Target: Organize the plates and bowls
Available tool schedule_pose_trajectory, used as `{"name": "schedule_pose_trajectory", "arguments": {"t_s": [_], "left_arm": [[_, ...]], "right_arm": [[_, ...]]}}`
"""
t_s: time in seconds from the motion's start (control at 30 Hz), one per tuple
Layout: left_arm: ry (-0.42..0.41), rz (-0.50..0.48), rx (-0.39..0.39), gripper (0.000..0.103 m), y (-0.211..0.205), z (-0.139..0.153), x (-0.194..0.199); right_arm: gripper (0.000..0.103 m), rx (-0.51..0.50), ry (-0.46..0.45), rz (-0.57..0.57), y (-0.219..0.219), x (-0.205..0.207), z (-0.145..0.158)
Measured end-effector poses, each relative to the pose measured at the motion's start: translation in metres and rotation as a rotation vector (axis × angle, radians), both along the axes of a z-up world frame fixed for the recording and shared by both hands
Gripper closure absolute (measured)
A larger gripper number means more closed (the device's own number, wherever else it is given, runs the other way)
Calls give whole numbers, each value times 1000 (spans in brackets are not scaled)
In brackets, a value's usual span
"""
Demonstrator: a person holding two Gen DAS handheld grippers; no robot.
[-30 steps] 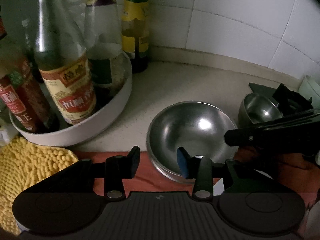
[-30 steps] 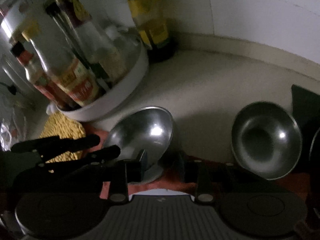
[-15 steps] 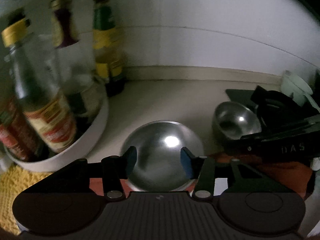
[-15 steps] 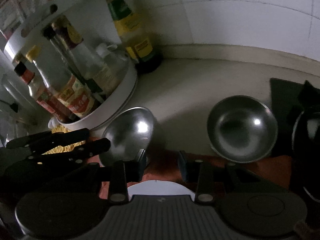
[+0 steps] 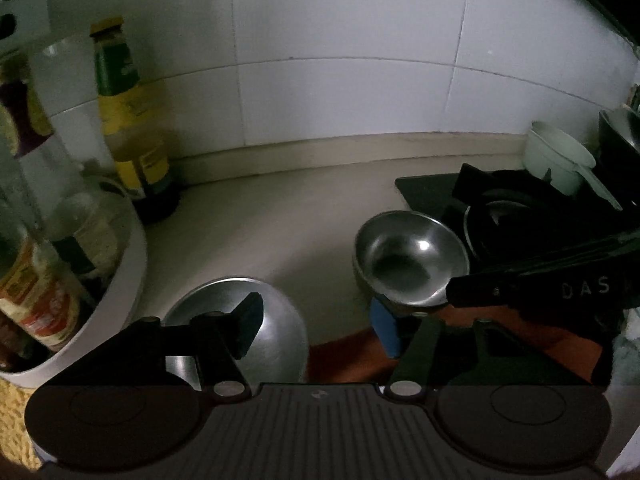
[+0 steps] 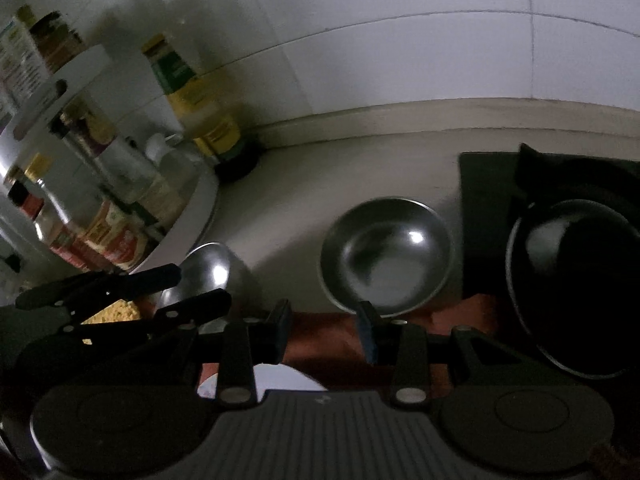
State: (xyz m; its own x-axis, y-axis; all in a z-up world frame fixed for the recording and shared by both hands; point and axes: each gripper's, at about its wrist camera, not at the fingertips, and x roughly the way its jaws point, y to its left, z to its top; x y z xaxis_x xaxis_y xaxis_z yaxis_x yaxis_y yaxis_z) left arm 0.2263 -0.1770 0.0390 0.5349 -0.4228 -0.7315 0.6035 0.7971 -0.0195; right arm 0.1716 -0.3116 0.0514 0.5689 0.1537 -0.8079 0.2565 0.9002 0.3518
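Observation:
Two steel bowls stand on the cream counter. The larger bowl [image 5: 256, 332] [image 6: 208, 272] is at the left, partly behind my left gripper's left finger. The smaller bowl [image 5: 408, 264] [image 6: 386, 254] is at the right, near the stove. My left gripper [image 5: 318, 330] is open and empty, hovering above and between the bowls. My right gripper [image 6: 326, 330] is open and empty, just in front of the smaller bowl's near rim. A white plate [image 6: 260, 382] shows below the right gripper.
A white turntable rack [image 5: 120, 280] [image 6: 192, 216] of sauce bottles stands at the left, with a green-capped bottle [image 5: 132, 136] behind it. A black stove with a dark pan [image 6: 572, 288] is at the right. A white cup [image 5: 556, 160] sits at the back right. The tiled wall is behind.
Both grippers have pulled back and up, so the bowls look smaller and lower. The left gripper has swung right, off the larger bowl. The right gripper now faces the smaller bowl.

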Motion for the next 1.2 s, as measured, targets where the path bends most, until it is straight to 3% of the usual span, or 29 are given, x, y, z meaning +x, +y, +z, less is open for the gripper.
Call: {"name": "schedule_pose_trajectory", "arguments": {"t_s": [0.33, 0.6, 0.67, 0.73, 1.03, 1.2], "left_arm": [[26, -26, 24, 29, -42, -11, 15], [93, -16, 46, 28, -69, -30, 38], [105, -10, 50, 31, -73, -36, 43], [130, -5, 61, 39, -77, -43, 49], [176, -3, 90, 48, -89, -60, 62], [201, -24, 106, 55, -97, -67, 63]], "right_arm": [[65, 8, 15, -77, -34, -4, -9], [65, 37, 58, -132, -69, 3, -31], [65, 45, 66, -129, -74, 8, -36], [65, 47, 66, -118, -77, 14, -39], [65, 93, 105, -52, -82, 38, -62], [76, 99, 106, -27, -85, 42, -68]]}}
